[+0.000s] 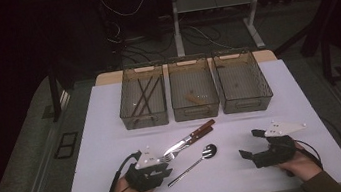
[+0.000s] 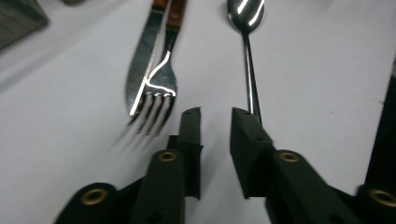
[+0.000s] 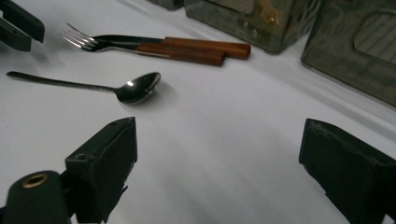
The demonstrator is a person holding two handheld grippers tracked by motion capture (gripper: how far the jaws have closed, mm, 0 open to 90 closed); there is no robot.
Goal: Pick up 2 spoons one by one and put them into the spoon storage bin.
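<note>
A fork [image 1: 172, 152] and a knife [image 1: 195, 135], both with wooden handles, lie side by side on the white table. A steel spoon [image 1: 194, 163] lies just in front of them. My left gripper [image 1: 168, 163] rests low at the front left, its tips by the fork's tines. In the left gripper view its jaws [image 2: 215, 114] stand a narrow gap apart with nothing between them. The fork [image 2: 161, 88] is ahead to the left and the spoon's handle [image 2: 250, 70] runs past the right jaw. My right gripper [image 1: 248, 144] sits at the front right, wide open [image 3: 219, 135] over bare table, with the spoon [image 3: 135, 88] beyond.
Three translucent bins stand in a row at the back: the left bin [image 1: 137, 70] holds dark sticks, the middle bin [image 1: 189, 63] a small wooden piece, and the right bin [image 1: 233, 57] a small dark item. Bare tabletop [image 1: 108, 135] lies left of the cutlery.
</note>
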